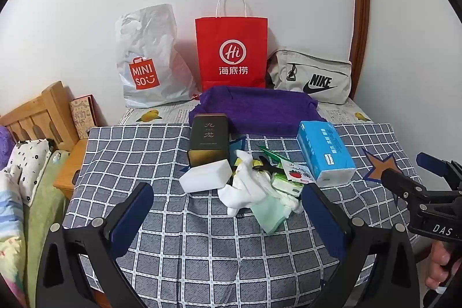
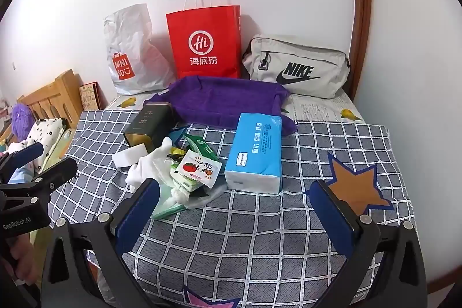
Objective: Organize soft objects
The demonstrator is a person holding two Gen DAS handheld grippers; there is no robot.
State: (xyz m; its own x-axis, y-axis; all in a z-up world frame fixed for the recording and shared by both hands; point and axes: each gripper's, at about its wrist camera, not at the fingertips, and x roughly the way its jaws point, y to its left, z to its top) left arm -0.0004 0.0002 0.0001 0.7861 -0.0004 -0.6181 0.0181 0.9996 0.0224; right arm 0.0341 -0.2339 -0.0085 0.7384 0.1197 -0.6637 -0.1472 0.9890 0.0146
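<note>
- We see the worktop (image 1: 121, 163) covered by a grey-and-white checked cloth; its near half lies bare, giving both grippers open room ahead of the clutter.
- The left gripper (image 1: 228, 207) hangs above the near cloth, jaws spread wide, nothing between them; the pile of soft things sits just beyond its fingertips.
- The right gripper (image 2: 236, 201) likewise stands wide open and empty, over bare cloth, with an orange star patch (image 2: 356, 186) by its right finger.
- The pile: a limp white glove (image 1: 245, 186), a pale green cloth (image 1: 268, 217), and small printed sachets (image 2: 199, 171) heaped together near the worktop's middle.
- Touching the pile's left edge lies a white foam block (image 1: 205, 175), smooth and rectangular; behind it stands a dark tin box (image 1: 209, 139).
- To the pile's right lies a blue tissue pack (image 1: 324, 153), soft-sided, white at its near end.
- Behind these lies a purple towel (image 1: 257, 110), nappy, its edges turned up like a shallow tray.
- Along the wall stand a crinkled white plastic bag (image 1: 150, 57), a stiff red paper bag (image 1: 231, 51) and a grey fabric pouch (image 1: 311, 74).
- The left view alone shows black scissors (image 1: 267, 165) in the pile; the right view alone shows a purple star patch (image 2: 210, 299) at the near edge.
- Each view catches the other gripper at its side margin, with a hand (image 1: 441, 264) on the grip.
- Left of the worktop, a wooden bed frame (image 1: 37, 114) and bedding crowd the edge.
</note>
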